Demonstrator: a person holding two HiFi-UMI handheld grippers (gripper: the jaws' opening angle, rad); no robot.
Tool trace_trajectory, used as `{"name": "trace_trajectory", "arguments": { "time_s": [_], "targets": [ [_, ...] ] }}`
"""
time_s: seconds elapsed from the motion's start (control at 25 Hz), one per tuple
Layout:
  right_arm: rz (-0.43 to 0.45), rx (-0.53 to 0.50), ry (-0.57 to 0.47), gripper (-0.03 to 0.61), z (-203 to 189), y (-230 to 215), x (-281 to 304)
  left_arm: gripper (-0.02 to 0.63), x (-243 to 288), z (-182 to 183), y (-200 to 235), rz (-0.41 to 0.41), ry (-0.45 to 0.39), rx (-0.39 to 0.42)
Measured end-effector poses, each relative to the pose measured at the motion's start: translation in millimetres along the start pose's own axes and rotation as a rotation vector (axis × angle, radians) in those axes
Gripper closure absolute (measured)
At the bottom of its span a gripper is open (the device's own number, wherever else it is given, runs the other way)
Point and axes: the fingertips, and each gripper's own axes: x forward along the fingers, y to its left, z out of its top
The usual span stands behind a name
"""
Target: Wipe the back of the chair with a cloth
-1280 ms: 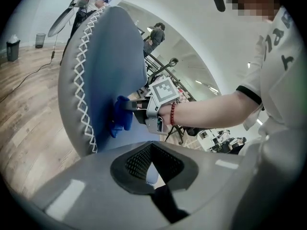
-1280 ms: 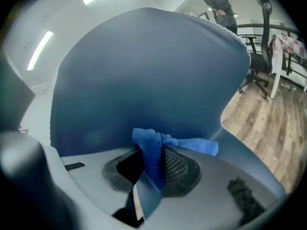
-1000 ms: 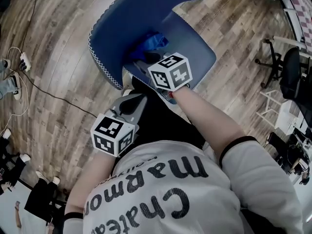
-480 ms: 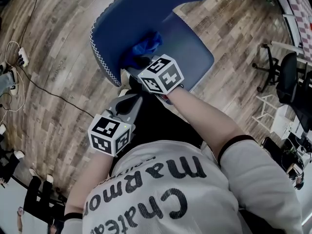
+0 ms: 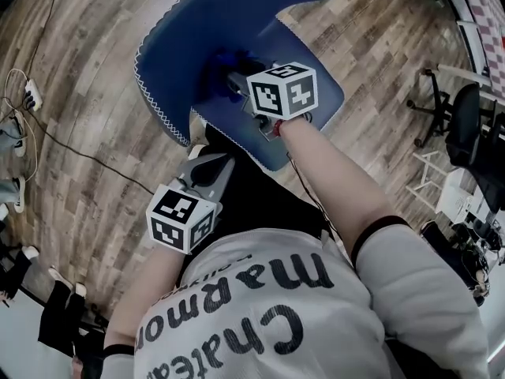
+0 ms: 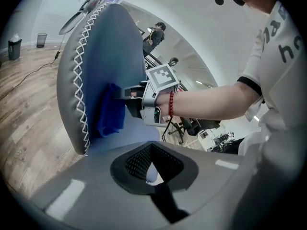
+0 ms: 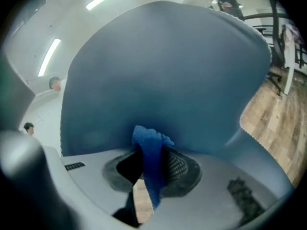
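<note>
A blue chair with white stitching stands in front of me, its backrest (image 5: 205, 22) upright and its seat (image 5: 316, 81) to the right. My right gripper (image 5: 241, 81) is shut on a blue cloth (image 5: 223, 63) and holds it against the inner face of the backrest. In the right gripper view the cloth (image 7: 146, 138) hangs between the shut jaws (image 7: 152, 166), against the chair back (image 7: 163, 71). The left gripper view shows the cloth (image 6: 109, 111) bunched on the backrest (image 6: 112, 47). My left gripper (image 5: 211, 166) hangs low near my body, shut and holding nothing.
The floor is wood planks (image 5: 95, 69). A cable (image 5: 71, 144) and a power strip (image 5: 31, 97) lie at the left. A black office chair (image 5: 467, 121) and a rack stand at the right. Far off, the left gripper view shows a bin (image 6: 14, 47).
My right gripper has slid the cloth across the backrest, first down to the left, then up and to the right. The left gripper has hardly moved.
</note>
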Motion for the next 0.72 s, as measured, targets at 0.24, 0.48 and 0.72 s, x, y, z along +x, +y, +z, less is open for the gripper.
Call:
{"name": "trace_trajectory", "arguments": {
  "time_s": [0.24, 0.48, 0.72],
  "targets": [
    [-0.157, 0.080, -0.067, 0.486, 25, -73, -18, 0.607, 2, -1, 8, 0.008, 0.006, -0.015],
    [-0.304, 0.078, -0.076, 0.486, 42, -127, -31, 0.607, -3, -4, 21, 0.024, 0.019, -0.017],
    [-0.377, 0.056, -0.100, 0.486, 62, -153, -50, 0.607, -6, -6, 21, 0.027, 0.021, -0.027]
  ]
}}
